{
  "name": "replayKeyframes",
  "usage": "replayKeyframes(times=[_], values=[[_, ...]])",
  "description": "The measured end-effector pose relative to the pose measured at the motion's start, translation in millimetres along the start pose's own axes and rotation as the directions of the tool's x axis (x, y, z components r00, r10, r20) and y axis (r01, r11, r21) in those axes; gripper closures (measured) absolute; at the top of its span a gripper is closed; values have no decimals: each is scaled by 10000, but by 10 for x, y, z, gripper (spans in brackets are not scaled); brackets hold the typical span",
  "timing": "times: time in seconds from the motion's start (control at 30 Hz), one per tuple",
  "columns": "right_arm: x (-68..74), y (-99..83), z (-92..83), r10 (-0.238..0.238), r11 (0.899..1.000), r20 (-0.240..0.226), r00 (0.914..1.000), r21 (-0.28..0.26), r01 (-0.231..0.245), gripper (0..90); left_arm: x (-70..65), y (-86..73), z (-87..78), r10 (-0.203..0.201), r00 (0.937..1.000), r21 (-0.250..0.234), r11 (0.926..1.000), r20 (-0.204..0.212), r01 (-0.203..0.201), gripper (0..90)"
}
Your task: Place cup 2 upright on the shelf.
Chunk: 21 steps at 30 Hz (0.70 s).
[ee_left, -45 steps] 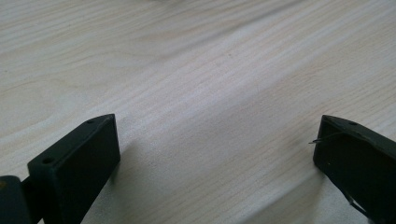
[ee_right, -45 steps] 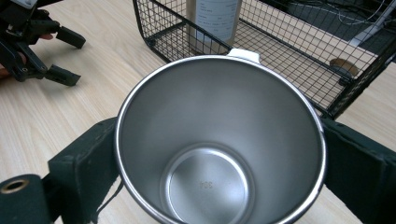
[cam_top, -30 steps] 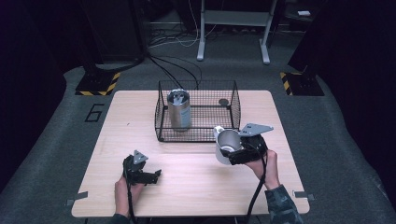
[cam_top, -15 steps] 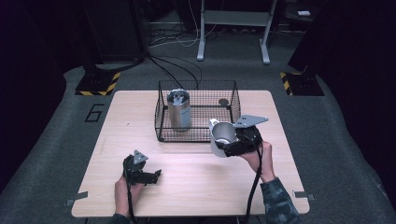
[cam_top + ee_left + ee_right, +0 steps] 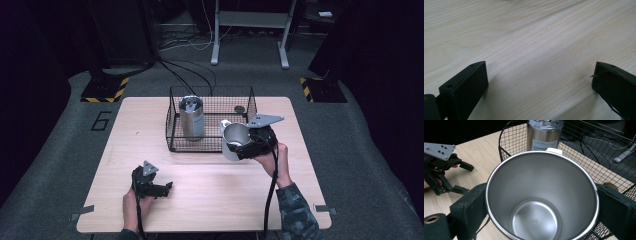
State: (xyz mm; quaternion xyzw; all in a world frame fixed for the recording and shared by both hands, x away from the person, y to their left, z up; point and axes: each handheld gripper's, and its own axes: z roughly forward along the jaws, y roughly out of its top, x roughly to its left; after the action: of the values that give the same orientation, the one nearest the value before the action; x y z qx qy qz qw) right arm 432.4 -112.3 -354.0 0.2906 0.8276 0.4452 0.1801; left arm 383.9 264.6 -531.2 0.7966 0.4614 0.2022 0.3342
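Observation:
An empty steel cup (image 5: 233,138) hangs above the table just in front of the black wire basket's (image 5: 210,88) right front corner, tilted so its mouth faces me. My right gripper (image 5: 240,146) is shut on it. In the right gripper view the two black jaws press on either side of the cup (image 5: 541,202). A steel bottle (image 5: 192,118) stands upright in the left half of the basket. My left gripper (image 5: 163,189) rests low near the front left of the table, open, with bare wood between its jaws (image 5: 540,80).
A small round dark object (image 5: 239,108) lies in the basket's back right corner. The wooden table (image 5: 210,205) has free room in front of the basket and to its left. Cables and a desk frame (image 5: 250,30) lie on the floor beyond.
My right gripper has lifted the cup and carried it up and left, toward the basket's front right corner. The left gripper has stayed put.

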Motion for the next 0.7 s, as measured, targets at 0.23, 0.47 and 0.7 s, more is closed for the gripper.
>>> replayKeyframes(times=[0.23,0.47,0.7], values=[[-30,95,34,-111,9999,34,9999,-10,111,60,0,0,0,-3,10000,-2,10000,-1,3,4],[-73,157,67,-57,10000,85,9999,-53,58,60,0,0,0,-2,10000,-3,10000,-2,2,4],[-137,227,110,2,9999,76,10000,-139,-1,60,-1,-1,0,-3,10000,-3,10000,-9,3,4]])
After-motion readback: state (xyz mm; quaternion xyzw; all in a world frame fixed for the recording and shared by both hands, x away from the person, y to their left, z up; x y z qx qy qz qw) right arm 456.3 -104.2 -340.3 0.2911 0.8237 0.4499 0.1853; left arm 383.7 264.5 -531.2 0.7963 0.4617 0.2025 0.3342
